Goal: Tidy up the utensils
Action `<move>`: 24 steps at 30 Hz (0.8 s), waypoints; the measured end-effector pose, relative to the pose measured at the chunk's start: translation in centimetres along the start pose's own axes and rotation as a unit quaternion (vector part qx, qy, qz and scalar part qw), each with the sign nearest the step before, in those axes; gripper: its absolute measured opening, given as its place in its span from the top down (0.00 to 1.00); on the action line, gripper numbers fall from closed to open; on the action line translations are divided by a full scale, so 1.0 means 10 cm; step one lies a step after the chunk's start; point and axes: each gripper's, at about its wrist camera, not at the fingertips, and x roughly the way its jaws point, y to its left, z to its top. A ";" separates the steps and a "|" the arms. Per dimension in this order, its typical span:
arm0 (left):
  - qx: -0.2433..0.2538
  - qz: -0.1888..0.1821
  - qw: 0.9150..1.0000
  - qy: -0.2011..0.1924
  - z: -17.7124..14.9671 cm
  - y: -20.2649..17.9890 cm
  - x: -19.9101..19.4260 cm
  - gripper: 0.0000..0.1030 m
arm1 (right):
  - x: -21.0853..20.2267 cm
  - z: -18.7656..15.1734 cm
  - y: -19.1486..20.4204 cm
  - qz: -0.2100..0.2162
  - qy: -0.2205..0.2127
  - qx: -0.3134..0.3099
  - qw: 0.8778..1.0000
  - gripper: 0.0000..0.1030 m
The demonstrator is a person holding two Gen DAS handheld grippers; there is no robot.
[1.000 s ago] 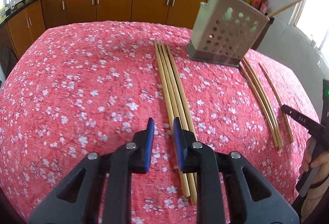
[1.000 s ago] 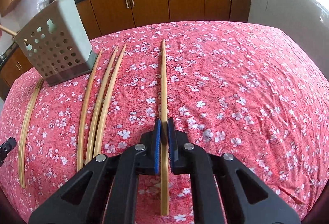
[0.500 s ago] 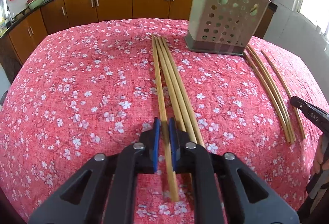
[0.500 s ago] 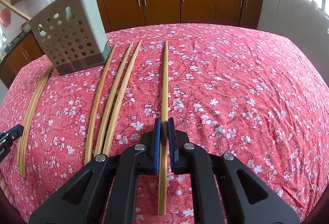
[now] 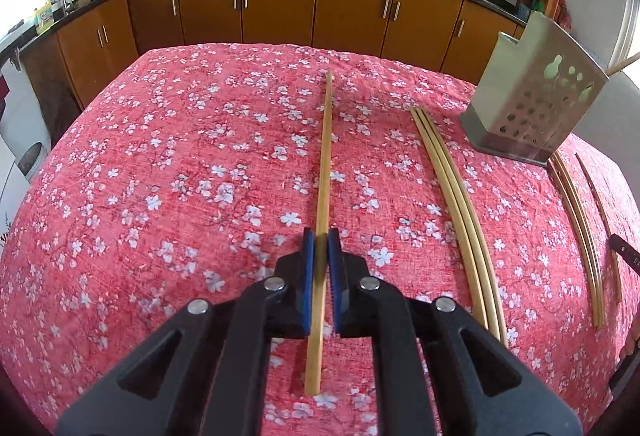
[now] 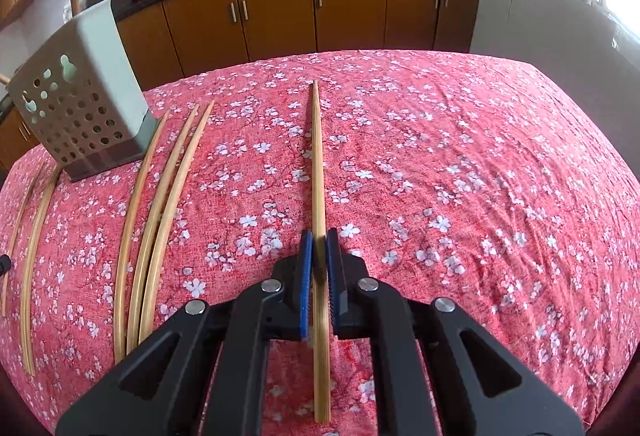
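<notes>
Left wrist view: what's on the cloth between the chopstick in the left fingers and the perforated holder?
In the left wrist view, three loose chopsticks lie side by side on the tablecloth between the held chopstick and the holder.

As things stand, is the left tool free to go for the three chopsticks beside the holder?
Probably not: the left tool is shut on a chopstick. The three chopsticks lie unobstructed.

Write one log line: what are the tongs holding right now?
left tongs: shut on chopstick | right tongs: shut on chopstick | holder: upright
</notes>
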 end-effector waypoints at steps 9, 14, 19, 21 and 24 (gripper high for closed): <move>0.004 0.006 1.000 0.000 -0.06 0.01 -0.07 0.90 | 0.00 0.01 0.04 -0.001 0.000 -0.001 1.000 0.92; 0.003 0.004 1.000 0.000 -0.04 0.01 -0.05 0.90 | 0.00 0.01 0.03 -0.002 0.000 -0.002 1.000 0.92; 0.002 0.002 1.000 0.000 -0.04 0.02 -0.04 0.90 | 0.00 0.01 -0.01 0.004 0.000 0.002 1.000 0.92; 0.002 0.002 1.000 0.000 -0.04 0.02 -0.04 0.90 | 0.00 0.01 -0.01 0.004 0.000 0.003 1.000 0.92; 0.001 0.002 1.000 0.000 -0.04 0.02 -0.04 0.90 | 0.00 0.01 -0.02 0.006 0.000 0.004 1.000 0.92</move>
